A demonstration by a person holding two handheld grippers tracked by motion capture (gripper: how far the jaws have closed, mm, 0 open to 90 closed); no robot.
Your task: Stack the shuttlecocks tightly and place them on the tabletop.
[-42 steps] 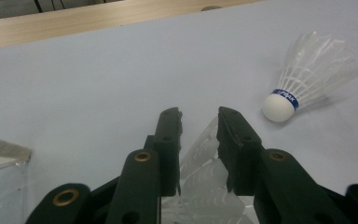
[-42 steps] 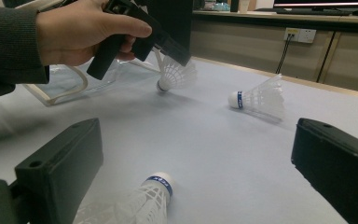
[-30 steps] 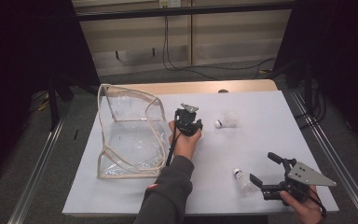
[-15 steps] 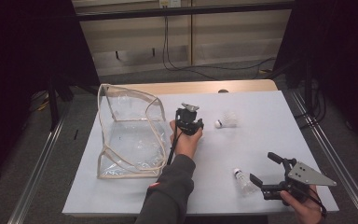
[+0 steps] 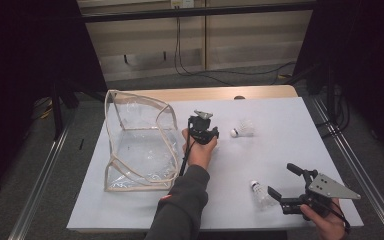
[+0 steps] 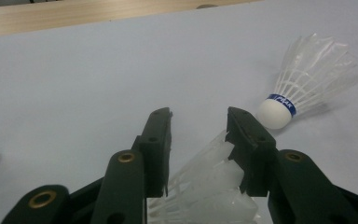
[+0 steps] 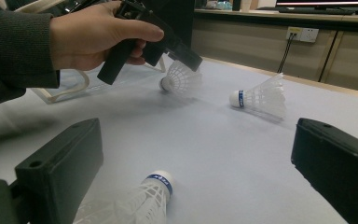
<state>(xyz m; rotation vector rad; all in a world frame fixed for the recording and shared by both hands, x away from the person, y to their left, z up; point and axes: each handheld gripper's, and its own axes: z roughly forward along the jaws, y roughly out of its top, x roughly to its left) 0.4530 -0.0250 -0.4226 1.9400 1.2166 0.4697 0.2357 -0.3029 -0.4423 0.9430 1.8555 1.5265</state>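
Left gripper sits just right of the clear bag, near table centre. Its jaws have just been opening; in the left gripper view they stand partly apart with the skirt of shuttle A between them. The right jaw touches the feathers, the left jaw shows a gap, so it doesn't look pinched. In the right gripper view shuttle A rests on the table at the jaw tips, cork end toward the bag.

Shuttle B lies on its side further right of the bag, just beyond the left gripper, apart from it, cork pointing back at the gripper.

Right gripper is well right of the bag at the table's near edge. Jaws are wide open and holding nothing. Shuttle C lies on the table between them, cork pointing away from the hand, and no pad touches it in the right gripper view.
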